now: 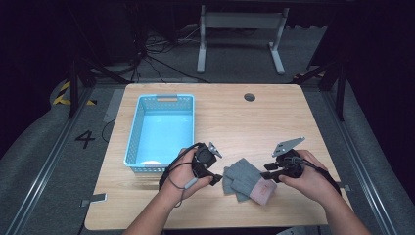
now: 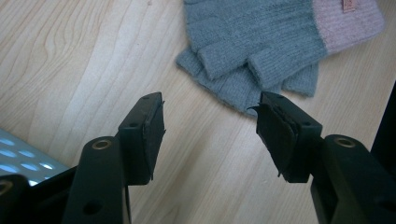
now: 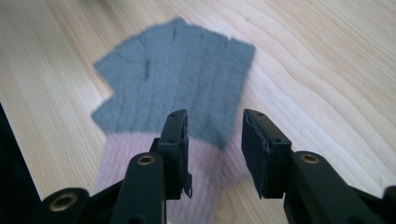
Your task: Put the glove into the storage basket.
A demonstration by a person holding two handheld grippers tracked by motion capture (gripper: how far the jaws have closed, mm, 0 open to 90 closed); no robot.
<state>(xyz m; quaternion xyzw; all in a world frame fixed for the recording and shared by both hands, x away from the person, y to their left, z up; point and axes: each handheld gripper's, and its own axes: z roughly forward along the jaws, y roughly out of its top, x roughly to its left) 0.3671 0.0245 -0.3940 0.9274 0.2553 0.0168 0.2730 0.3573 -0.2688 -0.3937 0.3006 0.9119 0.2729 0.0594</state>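
Grey ribbed-knit gloves (image 1: 247, 180) have pale pink cuffs. The basket (image 1: 135, 132) is light blue with a perforated wall. The counter (image 1: 254, 127) is light woodgrain. Both tools have black jaws.

Blue basket (image 1: 161, 132): your one tall obstacle, walls up. Right of it, bare table (image 1: 254, 125) gives you open passage; near its front corner, flat grey-and-pink gloves (image 1: 247, 180) lie low.

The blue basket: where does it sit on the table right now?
In the high view the blue basket stands on the left half of the wooden table, just beyond the left gripper and left of the grey gloves.
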